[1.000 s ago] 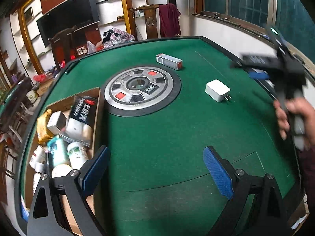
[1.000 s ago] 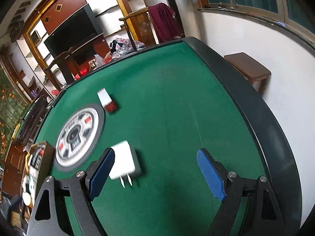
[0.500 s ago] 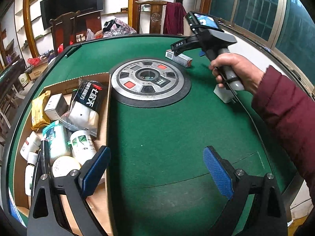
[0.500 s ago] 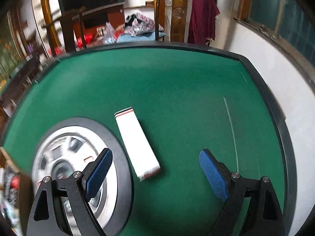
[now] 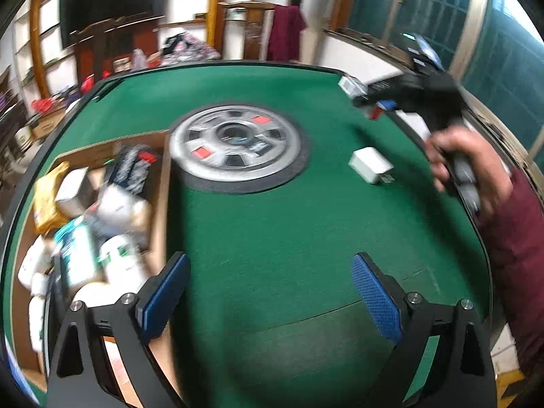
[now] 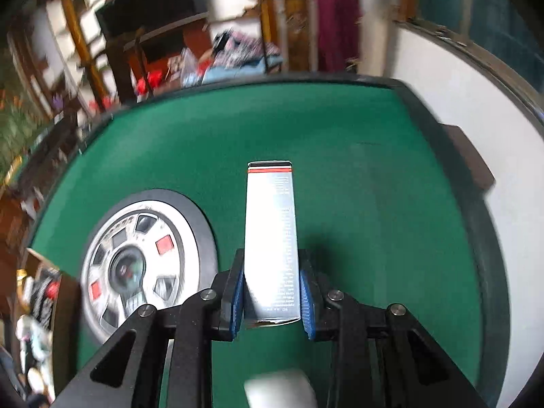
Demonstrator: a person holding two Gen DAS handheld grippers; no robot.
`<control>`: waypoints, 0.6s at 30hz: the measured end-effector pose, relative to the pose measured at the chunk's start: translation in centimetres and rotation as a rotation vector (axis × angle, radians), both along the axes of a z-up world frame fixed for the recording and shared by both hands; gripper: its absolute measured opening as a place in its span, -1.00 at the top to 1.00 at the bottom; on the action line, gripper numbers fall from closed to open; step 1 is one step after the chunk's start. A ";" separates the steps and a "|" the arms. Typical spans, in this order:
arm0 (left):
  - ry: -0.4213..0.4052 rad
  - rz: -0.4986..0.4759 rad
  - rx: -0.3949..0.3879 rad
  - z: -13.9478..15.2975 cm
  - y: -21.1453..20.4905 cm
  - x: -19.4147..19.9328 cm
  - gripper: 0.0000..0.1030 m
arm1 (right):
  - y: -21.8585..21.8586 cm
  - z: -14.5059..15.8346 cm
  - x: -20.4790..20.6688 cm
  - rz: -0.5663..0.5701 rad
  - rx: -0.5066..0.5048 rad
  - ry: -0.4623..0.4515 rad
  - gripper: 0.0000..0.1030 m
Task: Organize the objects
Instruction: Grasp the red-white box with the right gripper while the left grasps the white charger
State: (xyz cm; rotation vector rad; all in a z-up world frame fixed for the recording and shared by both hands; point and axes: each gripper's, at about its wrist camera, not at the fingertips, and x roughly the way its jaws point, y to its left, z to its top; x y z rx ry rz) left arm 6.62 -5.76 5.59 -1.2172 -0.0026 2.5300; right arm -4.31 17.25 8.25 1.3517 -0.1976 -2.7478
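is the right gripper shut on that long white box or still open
Shut on it: the right gripper has just closed, both blue pads pressing the sides of the white box.

A round silver and black dial [image 5: 238, 146] with red squares is set into the middle of the green felt table [image 5: 272, 231], closer to its far edge than its near one. Beyond the far edge stands a wooden chair [image 5: 253, 30] with a maroon garment [image 5: 285, 34] draped over its back, and a heap of patterned cloth [image 5: 188, 49] lies to the left of it. A dark television screen [image 5: 108, 1] hangs on the shelved wall behind the far left corner, and dark-paned windows [image 5: 421, 10] run along the wall past the right edge.
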 end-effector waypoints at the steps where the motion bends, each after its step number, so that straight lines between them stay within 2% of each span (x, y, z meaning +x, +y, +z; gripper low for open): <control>1: 0.002 -0.022 -0.002 0.1 1.0 -0.4 -0.84 | 1.3 0.2 2.0 -0.027 -0.029 0.016 0.43; 5: 0.065 -0.118 -0.004 0.6 5.0 -1.9 -0.84 | 6.5 -0.9 8.6 -0.150 -0.118 0.085 0.42; 8: 0.154 -0.211 -0.061 1.1 9.2 -3.6 -0.84 | 9.2 -2.3 10.9 -0.189 -0.228 0.102 0.42; 10: 0.171 -0.220 -0.092 1.1 10.8 -5.0 -0.84 | 10.5 -3.1 11.0 -0.217 -0.258 0.105 0.42; 13: 0.108 -0.175 -0.063 0.7 12.5 -8.3 -0.84 | 11.5 -4.1 10.9 -0.226 -0.319 0.090 0.41; 18: -0.015 -0.010 -0.026 -1.5 15.0 -11.9 -0.83 | 11.4 -3.8 10.7 -0.229 -0.347 0.108 0.41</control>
